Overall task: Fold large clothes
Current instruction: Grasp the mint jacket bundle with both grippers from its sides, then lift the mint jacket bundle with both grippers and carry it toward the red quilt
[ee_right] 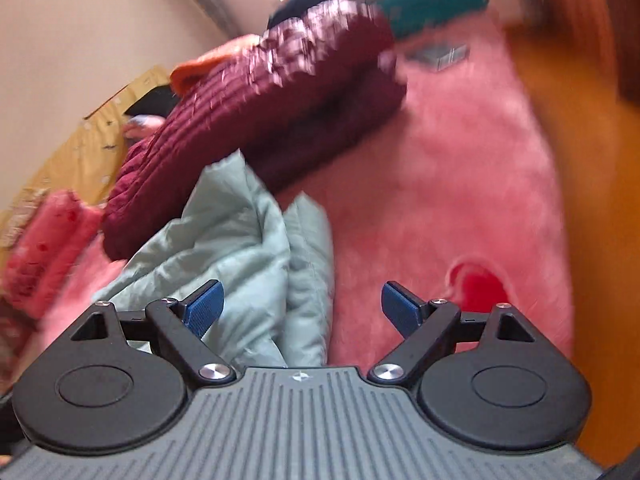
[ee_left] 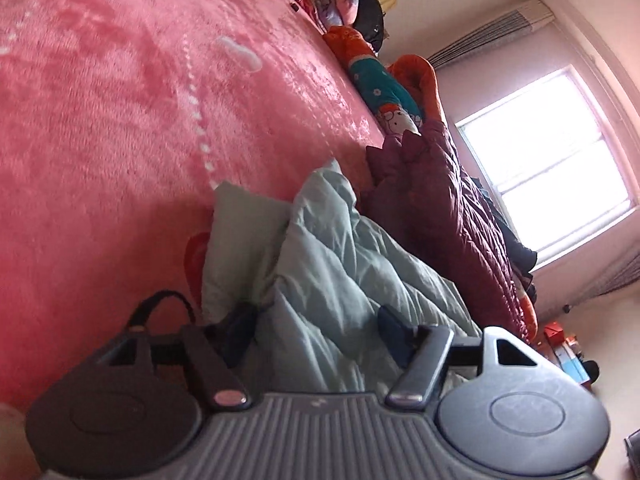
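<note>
A pale green quilted garment (ee_left: 320, 248) lies crumpled on a pink plush blanket (ee_left: 120, 120), beside a folded maroon quilted coat (ee_left: 440, 208); the left gripper (ee_left: 316, 328) spreads over its folds, pads clear; the right gripper (ee_right: 302, 312) gapes wide, empty.
</note>
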The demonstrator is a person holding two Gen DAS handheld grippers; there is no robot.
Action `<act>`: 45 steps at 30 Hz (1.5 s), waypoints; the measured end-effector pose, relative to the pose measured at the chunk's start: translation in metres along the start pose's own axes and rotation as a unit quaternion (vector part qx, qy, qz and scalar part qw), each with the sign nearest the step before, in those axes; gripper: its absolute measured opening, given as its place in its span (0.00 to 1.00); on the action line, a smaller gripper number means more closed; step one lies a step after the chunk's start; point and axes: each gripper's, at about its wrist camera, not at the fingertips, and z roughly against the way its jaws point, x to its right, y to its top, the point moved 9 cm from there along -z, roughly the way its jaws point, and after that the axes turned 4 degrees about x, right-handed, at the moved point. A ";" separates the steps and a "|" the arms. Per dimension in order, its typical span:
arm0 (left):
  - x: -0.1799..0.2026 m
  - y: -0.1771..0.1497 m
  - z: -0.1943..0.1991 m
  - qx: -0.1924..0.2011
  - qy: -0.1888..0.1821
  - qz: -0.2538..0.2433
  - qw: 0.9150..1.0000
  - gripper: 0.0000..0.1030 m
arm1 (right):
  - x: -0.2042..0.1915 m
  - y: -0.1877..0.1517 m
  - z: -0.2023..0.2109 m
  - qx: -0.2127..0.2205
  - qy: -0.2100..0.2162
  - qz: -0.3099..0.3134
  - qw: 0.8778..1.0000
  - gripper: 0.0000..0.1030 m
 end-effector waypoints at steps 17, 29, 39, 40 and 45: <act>0.009 -0.010 -0.024 -0.061 -0.066 -0.016 0.996 0.89 | -0.033 -0.017 -0.063 -0.072 0.191 -0.018 0.979 1.00; -0.012 -0.018 -0.019 -0.046 -0.105 0.043 0.992 0.32 | -0.024 -0.018 -0.056 -0.079 0.180 -0.008 0.980 0.59; 0.009 -0.010 -0.009 -0.011 -0.090 0.042 0.995 0.13 | -0.047 -0.006 -0.039 -0.051 0.136 0.019 0.989 0.38; 0.011 -0.010 -0.006 -0.011 -0.083 0.045 0.996 0.12 | -0.052 -0.005 -0.032 -0.046 0.128 0.028 0.990 0.36; 0.032 0.002 0.014 -0.027 -0.060 0.048 0.997 0.07 | -0.075 -0.004 0.000 -0.043 0.080 0.086 0.992 0.32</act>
